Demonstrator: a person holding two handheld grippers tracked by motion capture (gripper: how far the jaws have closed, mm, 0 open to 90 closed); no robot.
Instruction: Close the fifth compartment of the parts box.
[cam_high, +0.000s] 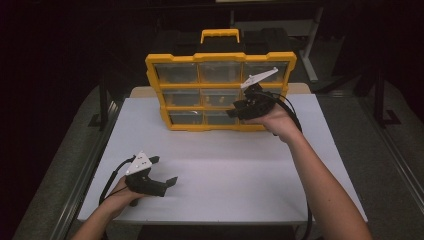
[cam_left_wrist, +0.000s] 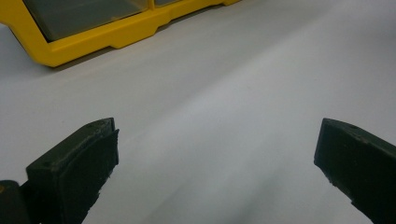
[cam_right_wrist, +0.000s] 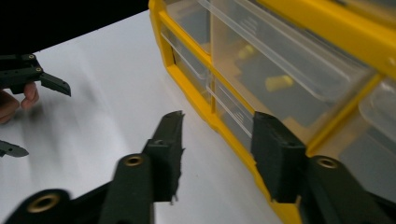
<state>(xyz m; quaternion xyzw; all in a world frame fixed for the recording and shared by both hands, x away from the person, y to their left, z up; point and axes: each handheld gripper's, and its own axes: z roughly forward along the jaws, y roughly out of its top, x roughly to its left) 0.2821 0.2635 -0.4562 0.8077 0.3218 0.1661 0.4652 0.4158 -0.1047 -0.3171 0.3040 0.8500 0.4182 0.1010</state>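
Reaching with our right gripper (cam_high: 235, 111), jaws wide apart, we are nearing the yellow plastic drawer box (cam_high: 220, 57) at the table's far edge; every drawer looks closed. Our left gripper (cam_high: 165, 171) is resting open near the front edge.

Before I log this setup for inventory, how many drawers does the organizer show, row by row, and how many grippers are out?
Top-row drawers: 3
Middle-row drawers: 3
Bottom-row drawers: 3
Grippers, left gripper and right gripper: 2
Total: 11
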